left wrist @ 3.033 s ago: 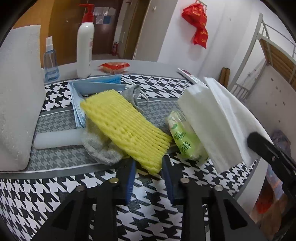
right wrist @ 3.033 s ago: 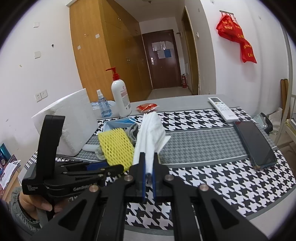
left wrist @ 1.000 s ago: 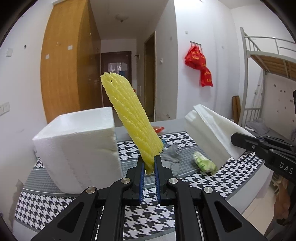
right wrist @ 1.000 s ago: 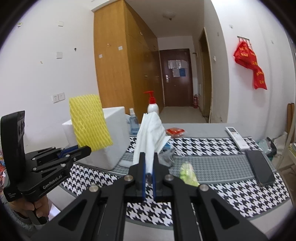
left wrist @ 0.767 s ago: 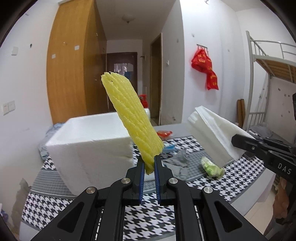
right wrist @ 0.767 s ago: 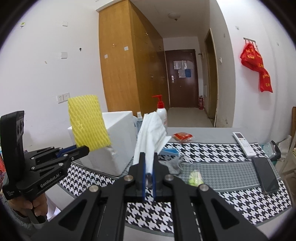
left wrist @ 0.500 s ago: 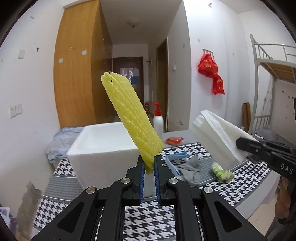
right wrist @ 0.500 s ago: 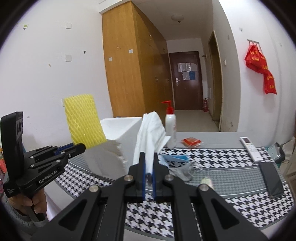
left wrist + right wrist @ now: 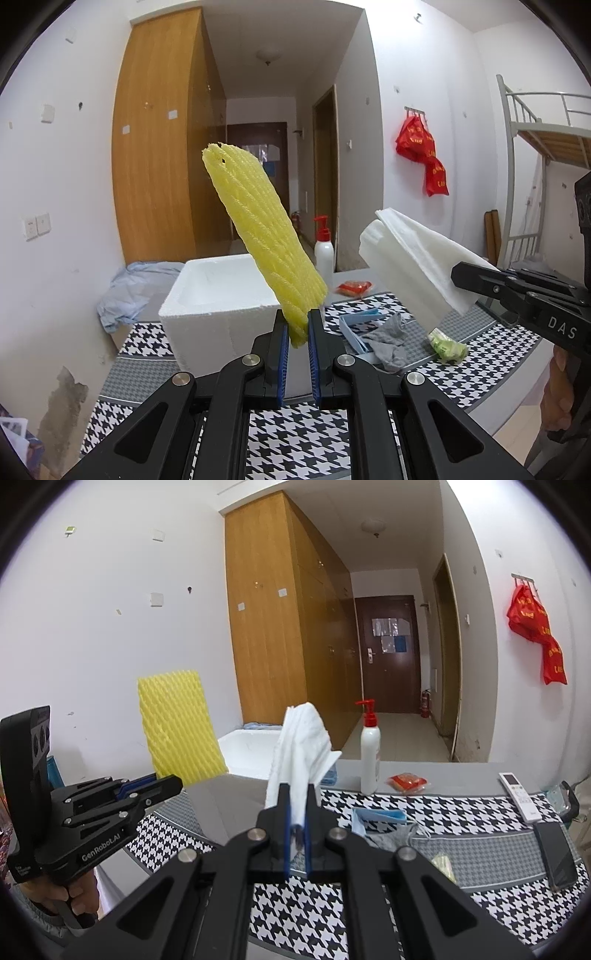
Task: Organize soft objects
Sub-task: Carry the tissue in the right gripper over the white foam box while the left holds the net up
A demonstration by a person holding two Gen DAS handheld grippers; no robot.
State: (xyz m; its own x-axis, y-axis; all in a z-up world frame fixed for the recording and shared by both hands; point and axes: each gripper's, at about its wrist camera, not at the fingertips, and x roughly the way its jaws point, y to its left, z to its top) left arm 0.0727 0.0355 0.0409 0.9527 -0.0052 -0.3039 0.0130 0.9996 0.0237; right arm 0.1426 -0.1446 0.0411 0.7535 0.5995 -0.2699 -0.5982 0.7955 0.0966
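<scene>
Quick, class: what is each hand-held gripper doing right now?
Left hand-held gripper: closed on the yellow foam net.
Right hand-held gripper: closed on the white tissue.

Hidden and cut-off parts

The foam box (image 9: pixel 221 295) beyond the jaws is partly hidden by the yellow foam net (image 9: pixel 258 236); the phone's (image 9: pixel 557 856) screen content cannot be made out.

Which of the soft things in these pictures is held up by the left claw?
The yellow foam net sleeve, pinched at its lower end in the left claw. The white tissue is in the right claw; the grey sock lies on the table.
</scene>
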